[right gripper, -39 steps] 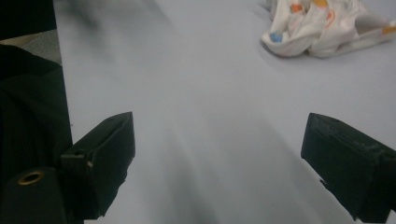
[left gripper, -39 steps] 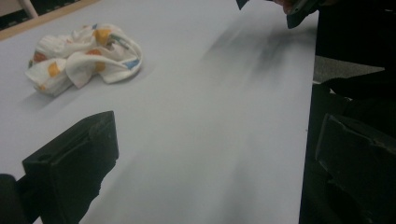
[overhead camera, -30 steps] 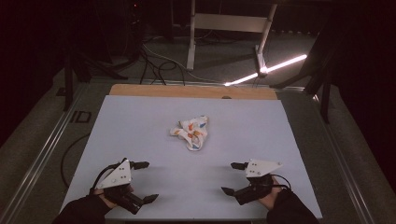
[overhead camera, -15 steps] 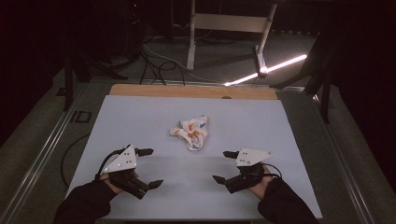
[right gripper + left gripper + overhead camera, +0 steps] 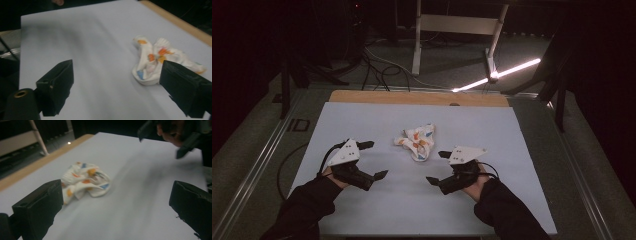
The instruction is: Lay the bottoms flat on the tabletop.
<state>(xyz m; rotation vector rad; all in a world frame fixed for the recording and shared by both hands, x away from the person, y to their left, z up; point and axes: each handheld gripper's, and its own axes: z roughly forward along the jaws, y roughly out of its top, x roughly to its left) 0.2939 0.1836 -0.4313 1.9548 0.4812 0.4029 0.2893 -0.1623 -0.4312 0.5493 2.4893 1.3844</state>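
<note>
Nearest the person, two dark sleeves enter from the bottom edge of the high view, each hand gripping one tool over the pale blue worktop (image 5: 362, 210). The left claw (image 5: 373, 160) sits at the left, its grey three-cornered plate tilted up and its two black jaws standing wide apart, one pointing toward the worktop's middle and the other angled lower toward the near edge; nothing lies between them. The right claw (image 5: 438, 167) sits at the right, mirrored toward the left one, jaws likewise wide apart and holding nothing, with a cable looping back over the hand. Both claws are held just over the worktop, well apart from each other. Just beyond and between them lies a crumpled white cloth (image 5: 416, 141) printed with orange, blue and yellow marks, bunched into a loose heap near the middle of the worktop. It lies close to the right claw's upper jaw, but contact cannot be confirmed. In the left gripper view the cloth (image 5: 83, 180) lies ahead, nearer the left-hand jaw; in the right gripper view the cloth (image 5: 162, 61) lies ahead at the right, partly behind the right-hand jaw. Farther back, a wooden strip (image 5: 412, 97) borders the worktop's far edge. Beyond that, a dim floor carries cables, a white stand (image 5: 452, 30) and a bright light bar (image 5: 502, 74).
</note>
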